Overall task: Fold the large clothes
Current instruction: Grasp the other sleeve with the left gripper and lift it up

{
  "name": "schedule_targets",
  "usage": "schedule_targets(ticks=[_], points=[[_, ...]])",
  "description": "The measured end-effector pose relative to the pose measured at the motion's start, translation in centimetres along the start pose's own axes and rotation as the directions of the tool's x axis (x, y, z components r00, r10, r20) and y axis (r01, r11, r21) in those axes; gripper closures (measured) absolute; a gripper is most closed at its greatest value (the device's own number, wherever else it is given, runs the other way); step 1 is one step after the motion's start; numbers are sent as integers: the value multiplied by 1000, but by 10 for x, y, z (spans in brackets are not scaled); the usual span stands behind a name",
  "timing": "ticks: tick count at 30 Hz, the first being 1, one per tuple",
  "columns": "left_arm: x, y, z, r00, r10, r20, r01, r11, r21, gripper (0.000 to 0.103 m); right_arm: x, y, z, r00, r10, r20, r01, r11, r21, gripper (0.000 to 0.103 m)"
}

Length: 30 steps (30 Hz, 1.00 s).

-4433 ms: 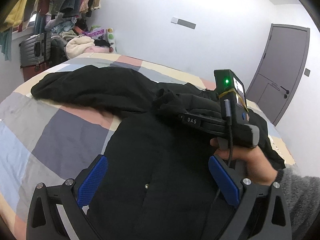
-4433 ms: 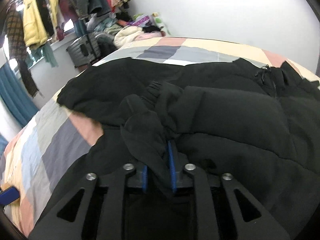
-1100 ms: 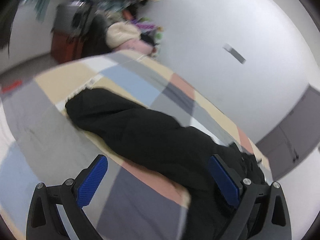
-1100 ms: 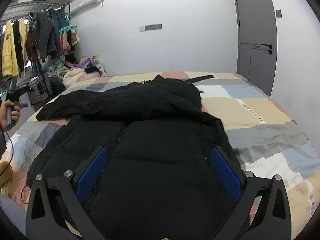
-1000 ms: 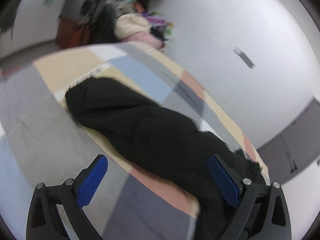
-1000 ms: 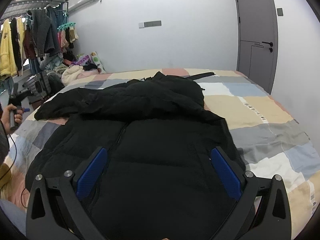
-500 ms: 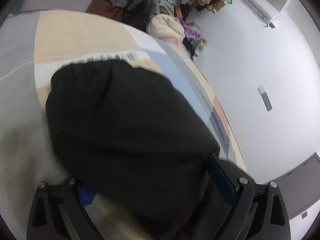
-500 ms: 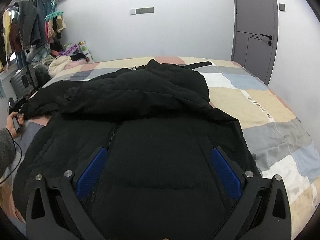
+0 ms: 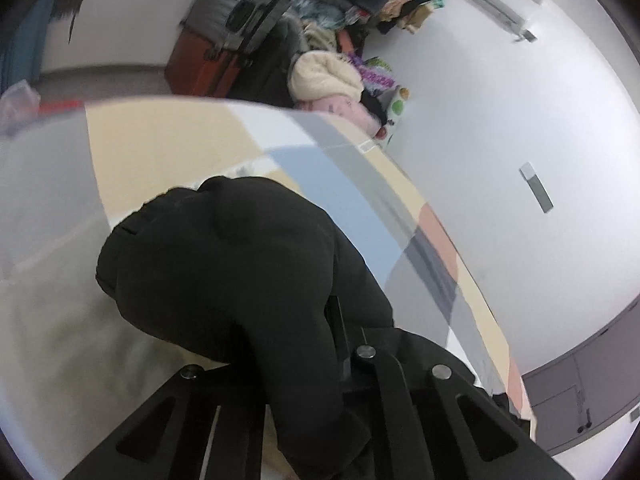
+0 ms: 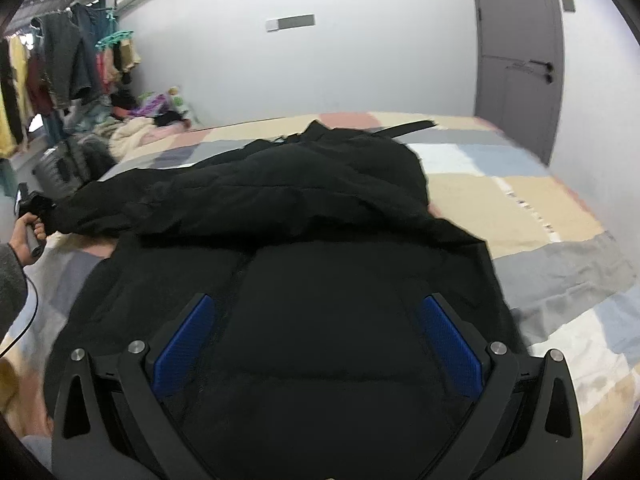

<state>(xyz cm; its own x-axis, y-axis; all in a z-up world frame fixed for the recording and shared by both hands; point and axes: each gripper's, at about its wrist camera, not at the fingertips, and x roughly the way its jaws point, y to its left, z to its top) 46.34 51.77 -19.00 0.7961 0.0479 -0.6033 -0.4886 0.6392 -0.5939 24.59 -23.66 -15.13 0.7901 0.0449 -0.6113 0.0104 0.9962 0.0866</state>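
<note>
A large black puffer jacket (image 10: 320, 240) lies spread on a patchwork bed (image 10: 540, 208). Its left sleeve (image 9: 224, 264) stretches out toward the bed's left edge. My left gripper (image 9: 304, 360) is shut on the cuff end of that sleeve; the black cloth bulges up between the jaws and hides the pads. The left gripper also shows small in the right wrist view (image 10: 34, 208), at the sleeve's end. My right gripper (image 10: 316, 344) is open and empty, with its blue pads (image 10: 448, 344) hovering over the jacket's lower body.
Suitcases (image 9: 228, 36) and a heap of clothes (image 9: 328, 76) stand on the floor past the bed's far left corner. Clothes hang on a rail (image 10: 60, 60) at the left. A grey door (image 10: 516, 60) is in the right wall.
My left gripper has closed on the sleeve cuff; half a second ago it was open around it. My right gripper has stayed open and moved a little closer over the jacket body.
</note>
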Motion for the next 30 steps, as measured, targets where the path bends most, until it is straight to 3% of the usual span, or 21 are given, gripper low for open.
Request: schedule_targets(ticks=[5,10,15,19,24,30], points=[[-61,-49,9,999,9,48,-14,994,111,95,-19,-1,-2,998,49,35,-49,999,-10,0],[-122,-123,4,990,-9,142,-27,969,246,95,-38,-9,-6,995,71,68,-69,997,-33,0],[-176,-205,-16,972,-48,229,-42,928,369,95,-52,-26,-15,993,96,72,-94,995,-31,0],[-204,-263,-46,967,-64,248,-58,888,456,95,-61,-38,-17,990,111,91,-110,994,-20,0],[-224,-335,-104,962,-44,270,-136,781,610,95,-70,-55,-13,985,101,141,-100,995,-16,0],[-239,-407,-180,964,-91,251,-126,675,727,95,-63,-72,-9,985,100,137,-103,995,13,0]])
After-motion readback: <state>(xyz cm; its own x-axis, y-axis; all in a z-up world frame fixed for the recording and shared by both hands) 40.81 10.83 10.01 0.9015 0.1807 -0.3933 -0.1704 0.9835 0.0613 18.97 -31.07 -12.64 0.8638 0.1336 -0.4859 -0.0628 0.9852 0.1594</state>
